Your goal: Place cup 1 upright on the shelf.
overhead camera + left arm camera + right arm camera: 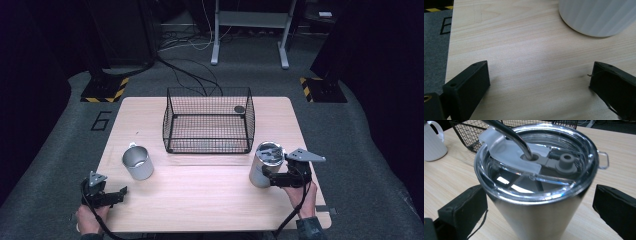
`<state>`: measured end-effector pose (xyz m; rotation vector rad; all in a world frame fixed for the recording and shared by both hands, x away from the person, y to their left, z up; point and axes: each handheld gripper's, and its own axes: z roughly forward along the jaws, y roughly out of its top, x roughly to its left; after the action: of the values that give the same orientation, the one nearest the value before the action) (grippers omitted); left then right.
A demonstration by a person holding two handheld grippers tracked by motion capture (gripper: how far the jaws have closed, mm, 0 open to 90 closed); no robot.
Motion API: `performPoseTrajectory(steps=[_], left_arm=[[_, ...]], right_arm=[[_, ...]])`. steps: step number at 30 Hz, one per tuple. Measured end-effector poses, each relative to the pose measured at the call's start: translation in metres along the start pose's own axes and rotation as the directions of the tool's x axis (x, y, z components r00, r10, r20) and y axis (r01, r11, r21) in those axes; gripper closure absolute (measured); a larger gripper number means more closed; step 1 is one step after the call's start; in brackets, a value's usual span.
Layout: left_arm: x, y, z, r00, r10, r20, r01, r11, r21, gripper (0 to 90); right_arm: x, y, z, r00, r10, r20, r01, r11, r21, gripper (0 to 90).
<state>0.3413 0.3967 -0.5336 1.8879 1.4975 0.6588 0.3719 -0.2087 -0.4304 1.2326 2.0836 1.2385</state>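
Your right tool point(268, 176) stood at the right front of the counter point(210, 200), jaws spread wide on either side of the steel tumbler point(262, 167), neither pad touching its wall in the right gripper view. The tumbler point(536, 195) stood upright just in front of the wire basket's point(209, 121) right corner, capped by a clear lid point(536, 162) with a metal straw point(511, 135) through it. Your left tool point(116, 196) rested low at the left front, jaws open over bare wood. The white mug point(137, 162) stood upright just beyond it, apart from the basket.
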Motion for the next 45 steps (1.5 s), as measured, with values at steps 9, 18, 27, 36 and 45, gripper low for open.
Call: performPoseTrajectory(steps=[9, 18, 27, 36, 45], left_arm=[[0.000, 0.000, 0.000, 1.0000, -0.001, 0.002, 0.001, 1.0000, 0.002, 2.6], [0.000, 0.000, -0.001, 1.0000, -0.001, 0.001, 0.000, 1.0000, 0.008, 2.6], [0.000, 0.000, -0.001, 1.0000, -0.001, 0.001, 0.001, 1.0000, 0.007, 2.6], [0.000, 0.000, 0.000, 1.0000, -0.002, -0.003, 0.002, 1.0000, 0.002, 2.7], [0.000, 0.000, 0.000, 1.0000, -0.002, -0.003, 0.002, 1.0000, 0.002, 2.7]], right_arm=[[0.001, 0.005, 0.011, 0.9996, 0.018, -0.021, -0.019, 1.000, -0.019, 0.0], [0.001, 0.006, 0.018, 0.9995, 0.022, -0.023, -0.022, 0.999, -0.038, 0.0], [0.005, 0.005, 0.018, 0.9999, -0.009, 0.009, 0.009, 0.998, -0.054, 1.5], [0.008, 0.007, 0.016, 0.9982, -0.047, 0.037, 0.049, 0.997, -0.056, 2.9], [0.007, 0.006, 0.015, 0.9984, -0.043, 0.036, 0.046, 0.997, -0.069, 3.2]])
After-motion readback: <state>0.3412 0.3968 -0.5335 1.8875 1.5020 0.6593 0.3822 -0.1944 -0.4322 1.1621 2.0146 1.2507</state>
